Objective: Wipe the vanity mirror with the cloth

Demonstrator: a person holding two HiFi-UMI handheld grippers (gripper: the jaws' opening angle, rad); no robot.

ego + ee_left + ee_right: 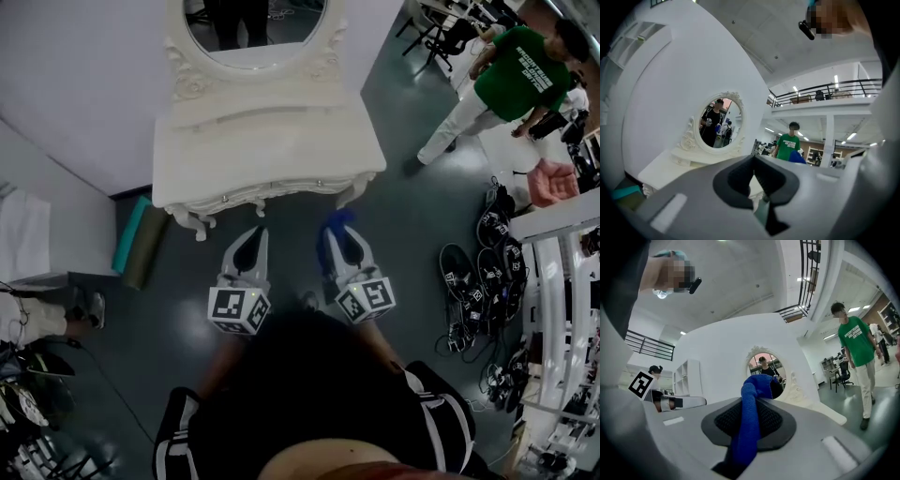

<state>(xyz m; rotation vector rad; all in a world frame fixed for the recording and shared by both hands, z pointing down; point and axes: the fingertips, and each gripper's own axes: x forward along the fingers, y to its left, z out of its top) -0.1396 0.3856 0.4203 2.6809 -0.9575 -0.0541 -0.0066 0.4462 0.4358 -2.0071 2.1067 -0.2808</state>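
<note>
A white vanity table (pixel 272 141) stands ahead against the wall, and its oval mirror (pixel 255 28) has a carved white frame. Both grippers hover over the dark floor just in front of the table. My right gripper (pixel 337 234) is shut on a blue cloth (pixel 337 221). In the right gripper view the cloth (pixel 752 418) runs between the jaws and bunches at their tip, below the mirror (pixel 765 367). My left gripper (pixel 253 239) is shut with nothing in it. In the left gripper view the mirror (pixel 719 124) lies ahead to the left.
A person in a green shirt (pixel 511 75) stands to the right of the table. Cables and devices (pixel 478 272) lie on the floor at right beside white shelving (pixel 562 262). Rolled teal and olive mats (pixel 136 239) lie left of the table.
</note>
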